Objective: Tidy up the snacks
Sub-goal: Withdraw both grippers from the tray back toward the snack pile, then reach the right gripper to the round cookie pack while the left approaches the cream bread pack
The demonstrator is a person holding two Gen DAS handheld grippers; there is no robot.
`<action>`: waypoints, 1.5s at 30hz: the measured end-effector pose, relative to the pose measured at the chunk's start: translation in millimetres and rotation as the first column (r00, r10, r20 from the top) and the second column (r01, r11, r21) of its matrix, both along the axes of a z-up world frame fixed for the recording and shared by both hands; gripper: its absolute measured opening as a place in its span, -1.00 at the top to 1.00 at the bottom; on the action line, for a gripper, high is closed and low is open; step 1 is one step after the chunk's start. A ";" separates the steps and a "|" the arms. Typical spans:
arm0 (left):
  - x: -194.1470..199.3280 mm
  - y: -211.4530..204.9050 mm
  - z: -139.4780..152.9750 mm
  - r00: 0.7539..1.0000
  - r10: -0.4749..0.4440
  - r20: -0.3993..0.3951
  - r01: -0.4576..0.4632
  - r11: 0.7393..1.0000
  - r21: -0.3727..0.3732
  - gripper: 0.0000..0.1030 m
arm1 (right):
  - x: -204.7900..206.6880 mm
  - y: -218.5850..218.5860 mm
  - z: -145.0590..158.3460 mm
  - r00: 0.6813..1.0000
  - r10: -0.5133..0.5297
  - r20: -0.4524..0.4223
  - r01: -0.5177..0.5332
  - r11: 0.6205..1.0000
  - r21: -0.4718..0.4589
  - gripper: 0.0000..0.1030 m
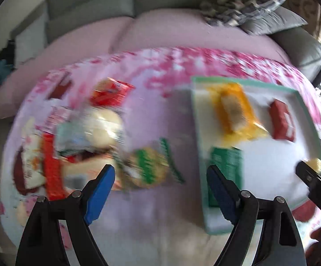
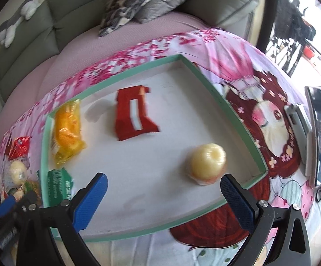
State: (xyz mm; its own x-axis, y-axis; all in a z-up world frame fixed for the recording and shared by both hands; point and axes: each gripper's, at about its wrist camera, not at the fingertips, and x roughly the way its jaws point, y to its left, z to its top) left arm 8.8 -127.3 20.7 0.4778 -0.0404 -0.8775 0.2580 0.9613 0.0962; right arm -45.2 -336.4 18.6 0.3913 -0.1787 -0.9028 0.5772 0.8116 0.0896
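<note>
Nearest the cameras, the left gripper [image 1: 160, 177] and the right gripper [image 2: 163, 188] both stand with jaws spread wide and nothing between them. The left gripper hovers over bare cloth between a loose snack pile [image 1: 83, 137] and the tray; the right gripper hangs over the tray's near half.

Green-rimmed white tray [image 2: 238, 119], lying on a pink cartoon-print cloth [image 2: 271, 115]. Contents, near to far in the right wrist view: a pale yellow jelly cup [image 2: 207, 161], upright, just inside the right fingertip; a green packet [image 2: 57, 184] at the near left edge, partly leaning on the rim; an orange-wrapped cake [image 2: 66, 130] along the left wall; a red wrapped bar [image 2: 134, 116] near the middle, apart from the others.

Outside the tray, to its left, a round green-labelled biscuit pack [image 1: 148, 168] lies just ahead of the left gripper; beyond it sit the piled wrappers and a red packet [image 1: 111, 93]. A phone [image 2: 320, 133] rests right of the tray. Farthest, a grey-green sofa [image 2: 27, 44] carries a patterned cushion [image 2: 134, 2] and a plush toy [image 2: 16, 17].
</note>
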 end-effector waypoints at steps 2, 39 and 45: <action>6.4 9.3 3.3 0.999 0.021 0.029 -0.022 0.999 0.025 -0.66 | 4.0 7.9 1.7 1.000 0.023 0.008 -0.023 1.000 -0.003 -1.00; 89.8 102.2 28.7 0.987 0.140 0.077 -0.140 0.990 -0.006 -0.66 | 76.5 128.1 8.9 0.961 0.190 0.199 -0.207 0.976 0.066 -1.00; 97.2 127.1 23.2 0.984 0.173 0.045 -0.171 0.985 -0.037 -0.66 | 83.4 144.0 1.4 0.964 0.202 0.172 -0.215 0.975 0.063 -1.00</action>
State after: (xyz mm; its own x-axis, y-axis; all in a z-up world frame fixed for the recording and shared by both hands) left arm 106.0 -0.1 43.9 0.5217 0.0176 -0.8529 0.0846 0.9938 0.0722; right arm 38.2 -192.4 20.0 0.5557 -0.0074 -0.8314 0.3683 0.8987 0.2382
